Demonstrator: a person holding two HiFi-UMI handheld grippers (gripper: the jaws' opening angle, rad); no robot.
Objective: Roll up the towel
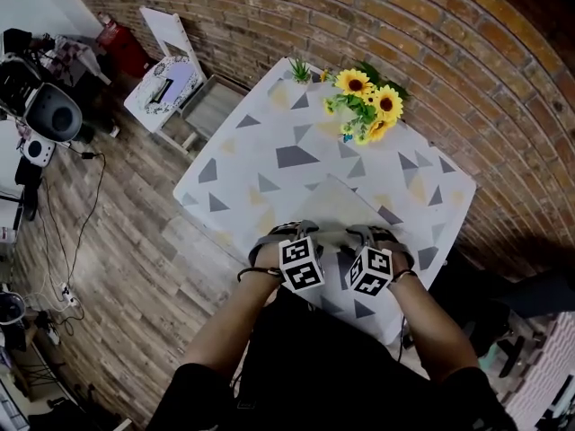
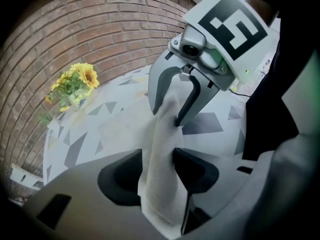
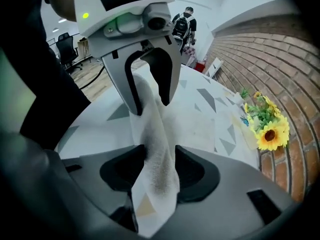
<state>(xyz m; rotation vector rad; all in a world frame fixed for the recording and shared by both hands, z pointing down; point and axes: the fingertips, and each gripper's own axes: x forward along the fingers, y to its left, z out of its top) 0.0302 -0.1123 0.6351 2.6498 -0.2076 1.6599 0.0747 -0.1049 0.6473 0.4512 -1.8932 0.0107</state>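
Note:
The white towel lies on the patterned table, its near edge gathered into a thick fold. Both grippers stand side by side at that near edge and point steeply down. In the left gripper view the fold fills the gap of my left gripper, and both pads press on it. In the right gripper view the fold runs between the wide-spread pads of my right gripper, which does not pinch it. In the head view the left gripper and right gripper are a hand's width apart.
A vase of sunflowers stands at the far side of the table, by the brick wall. A white cabinet and equipment stand on the wooden floor to the left. A person stands in the distance.

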